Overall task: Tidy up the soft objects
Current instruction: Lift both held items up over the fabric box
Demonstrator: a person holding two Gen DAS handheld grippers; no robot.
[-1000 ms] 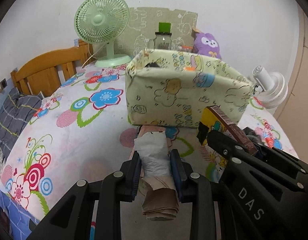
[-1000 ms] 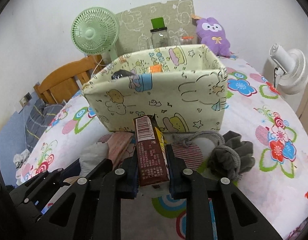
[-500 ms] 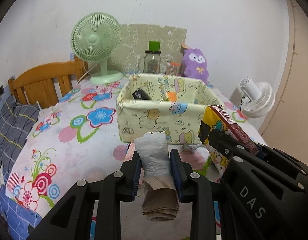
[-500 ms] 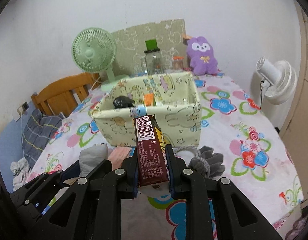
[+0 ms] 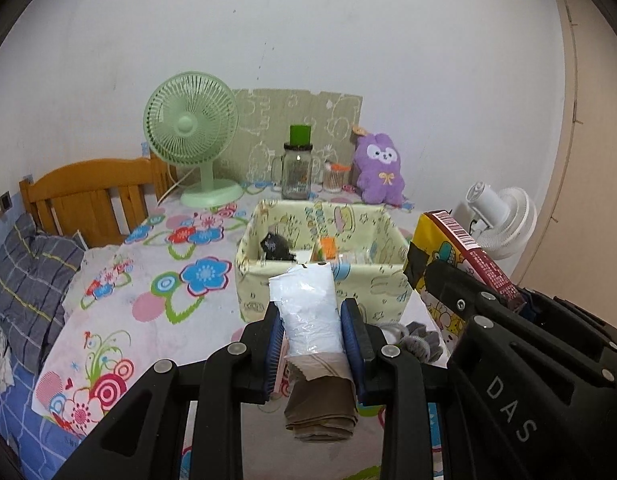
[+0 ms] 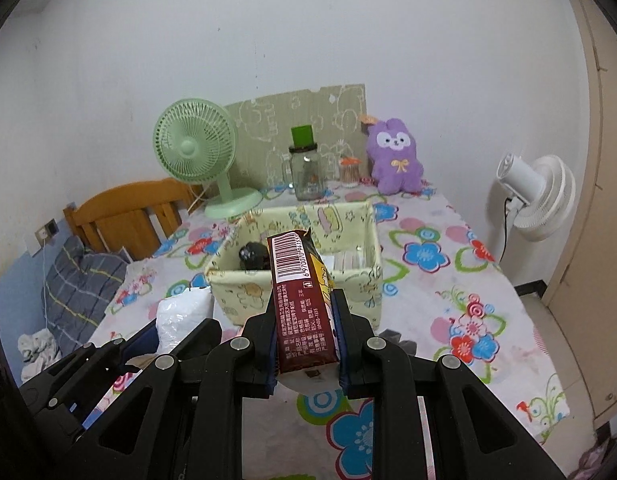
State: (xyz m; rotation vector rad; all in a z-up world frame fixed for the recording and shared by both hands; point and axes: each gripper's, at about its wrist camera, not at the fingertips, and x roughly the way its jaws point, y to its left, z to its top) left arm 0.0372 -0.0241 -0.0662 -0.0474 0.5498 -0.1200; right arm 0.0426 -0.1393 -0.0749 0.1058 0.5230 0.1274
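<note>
Floral-clothed table [image 6: 448, 280], fabric bin [image 6: 296, 276] ahead — both my tongs loaded above its near side.

Left tongs [image 5: 313, 338] squeeze a soft, crinkly white packet [image 5: 308, 312]; right tongs [image 6: 304, 334] pinch a light, slick brown wrapper [image 6: 298, 300] mid-length. Bin's contents are mostly hidden; what the packet holds I cannot tell.

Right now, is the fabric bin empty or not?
Not empty. The fabric bin holds a black item and an orange item; the rest is unclear.

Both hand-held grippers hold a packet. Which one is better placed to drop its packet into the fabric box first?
Probably the right hand-held gripper: its brown snack packet already overlaps the fabric box front wall, centred. The left hand-held gripper, with its white packet, looks similarly lined up.
</note>
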